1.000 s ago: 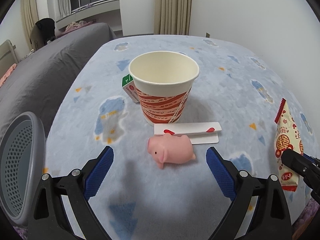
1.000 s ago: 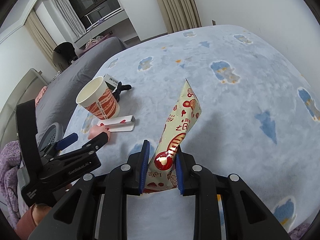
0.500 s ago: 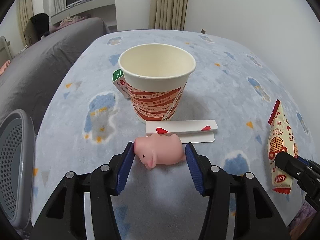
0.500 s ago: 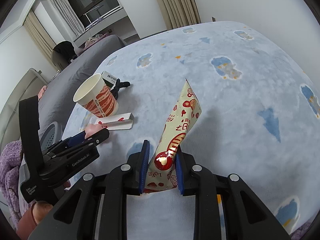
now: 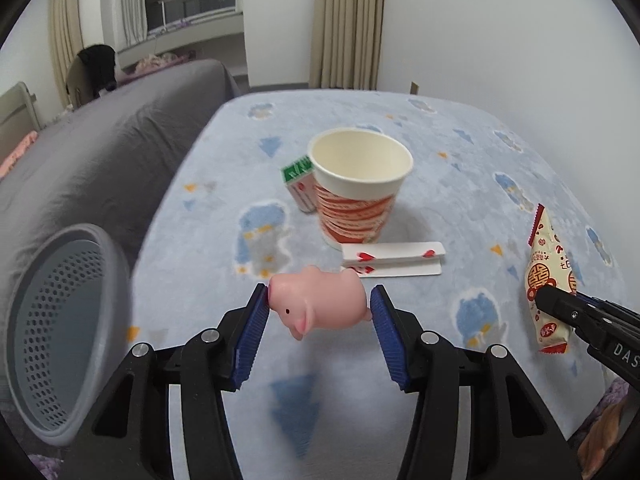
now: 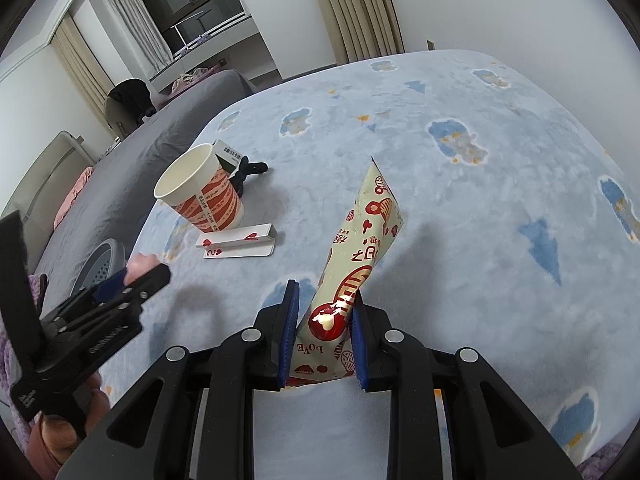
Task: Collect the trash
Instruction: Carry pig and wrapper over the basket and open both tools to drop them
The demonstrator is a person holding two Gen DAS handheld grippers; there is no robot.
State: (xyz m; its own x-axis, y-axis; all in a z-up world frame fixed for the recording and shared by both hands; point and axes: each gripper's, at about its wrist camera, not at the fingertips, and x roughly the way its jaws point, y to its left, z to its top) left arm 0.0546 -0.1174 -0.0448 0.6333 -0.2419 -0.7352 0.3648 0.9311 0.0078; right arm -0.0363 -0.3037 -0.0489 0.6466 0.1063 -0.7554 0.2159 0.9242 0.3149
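The left gripper (image 5: pixel 318 310) is clenched on a pink pig toy (image 5: pixel 318 306), its blue pads pressing the toy's snout end and tail end, and the pig hangs clear of the blue patterned blanket (image 5: pixel 460 168). Taking the paper cup (image 5: pixel 360 188) as the landmark: a folded playing card (image 5: pixel 394 258) lies just in front of it, a small green-and-white box (image 5: pixel 300 182) touches its left side, and a grey perforated basket (image 5: pixel 52 336) sits well to its left — off the blanket's edge. The right gripper (image 6: pixel 325 332) grasps a snack wrapper (image 6: pixel 360 256) by its lower end, well to the cup's right — the packet stands up from the pads, tilted away.
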